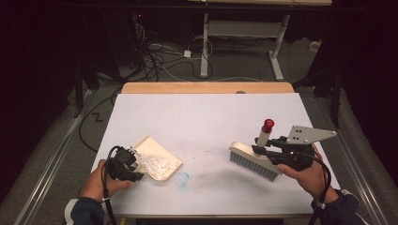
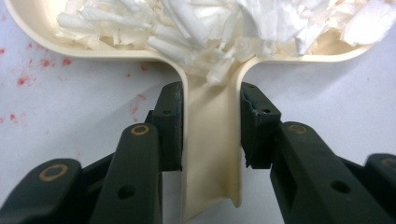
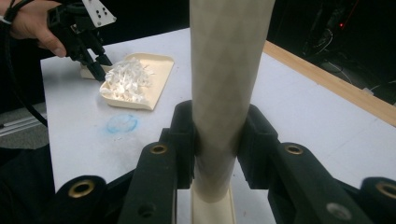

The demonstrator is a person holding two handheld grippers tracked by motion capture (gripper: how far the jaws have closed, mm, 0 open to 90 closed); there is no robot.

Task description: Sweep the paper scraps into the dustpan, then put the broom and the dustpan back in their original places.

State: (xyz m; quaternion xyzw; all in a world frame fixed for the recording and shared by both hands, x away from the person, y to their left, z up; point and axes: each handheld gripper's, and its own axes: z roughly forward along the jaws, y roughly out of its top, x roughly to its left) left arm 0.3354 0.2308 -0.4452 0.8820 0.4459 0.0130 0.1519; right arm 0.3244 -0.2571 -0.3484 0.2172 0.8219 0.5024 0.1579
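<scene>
While my left gripper (image 2: 210, 126) clamps the dustpan (image 1: 157, 158) handle at the table's (image 1: 206, 117) near left (paper scraps (image 1: 155, 164) heaped inside), my right gripper (image 1: 263, 149) grips the brush (image 1: 253, 161) handle at right, so I should keep the pan level.

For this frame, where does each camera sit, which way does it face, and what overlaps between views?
High view: above the person's side, looking forward and down on the table; both hands show, the left gripper on the dustpan, the right gripper on the brush.
Left gripper view: rides the left gripper, looking along its jaws, which clamp the dustpan's handle, toward the paper shreds.
Right gripper view: rides the right gripper, which clamps the brush handle, facing across the table.
Shared: the right gripper view and the high view both show the dustpan, the shreds and the left hand.
</scene>
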